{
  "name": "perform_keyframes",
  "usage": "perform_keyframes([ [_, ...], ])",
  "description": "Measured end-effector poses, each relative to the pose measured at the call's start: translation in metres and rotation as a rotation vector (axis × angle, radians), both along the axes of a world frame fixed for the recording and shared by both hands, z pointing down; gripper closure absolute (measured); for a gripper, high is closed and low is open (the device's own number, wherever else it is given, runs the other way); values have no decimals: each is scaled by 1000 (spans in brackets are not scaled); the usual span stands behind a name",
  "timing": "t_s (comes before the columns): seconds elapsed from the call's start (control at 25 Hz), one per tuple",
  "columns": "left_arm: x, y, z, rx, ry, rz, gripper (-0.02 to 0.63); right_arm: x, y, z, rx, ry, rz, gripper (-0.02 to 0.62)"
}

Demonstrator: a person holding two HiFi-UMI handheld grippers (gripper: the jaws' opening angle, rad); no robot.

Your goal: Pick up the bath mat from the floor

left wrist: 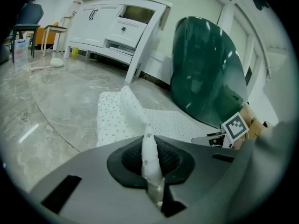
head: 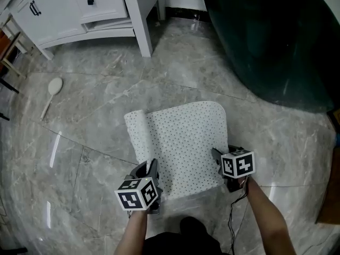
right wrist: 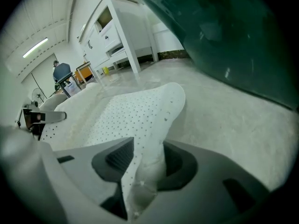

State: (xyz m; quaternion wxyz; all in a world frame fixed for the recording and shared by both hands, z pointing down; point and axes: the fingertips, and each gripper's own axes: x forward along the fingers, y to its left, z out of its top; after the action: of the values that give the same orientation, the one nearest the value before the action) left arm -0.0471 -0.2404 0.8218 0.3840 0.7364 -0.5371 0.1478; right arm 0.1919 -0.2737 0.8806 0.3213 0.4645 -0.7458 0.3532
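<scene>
So the bath mat (head: pixel 183 137) is white with little dark dots, and it sits on the grey marble floor (head: pixel 90 142), out in the open stretch between the white cabinet (head: pixel 101 7) and the big dark green tub (head: pixel 276 41). Its left edge is curled up into a loose roll, and the far right corner is rounded and lies flat.

The left gripper (head: pixel 151 167) is on the mat's near left corner. In the left gripper view its jaws are squeezed nearly together on a thin fold of the mat (left wrist: pixel 135 111), which stands up like a ridge right between the pads (left wrist: pixel 135 158).

The right gripper (head: pixel 217 158) is on the near right corner. In the right gripper view a thicker bunched bit of mat (right wrist: pixel 135 111) fills the gap, and both pads (right wrist: pixel 120 157) look pressed against it, so that side is grasping the mat too. The near edge rises off the floor into both grippers, while the far part lies on the marble.

A long-handled brush (head: pixel 53 88) lies near the floor's left edge, well apart from the mat.
</scene>
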Motion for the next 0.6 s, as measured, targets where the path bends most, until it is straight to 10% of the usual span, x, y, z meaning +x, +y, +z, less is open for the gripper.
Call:
perform_keyframes([
  [0.24,-23,14,-5,-5,-9,-40,583,-6,1,-13,57,119,3,563],
  [0.6,-63,33,-24,30,-18,-116,583,-46,12,-69,92,-54,33,571],
])
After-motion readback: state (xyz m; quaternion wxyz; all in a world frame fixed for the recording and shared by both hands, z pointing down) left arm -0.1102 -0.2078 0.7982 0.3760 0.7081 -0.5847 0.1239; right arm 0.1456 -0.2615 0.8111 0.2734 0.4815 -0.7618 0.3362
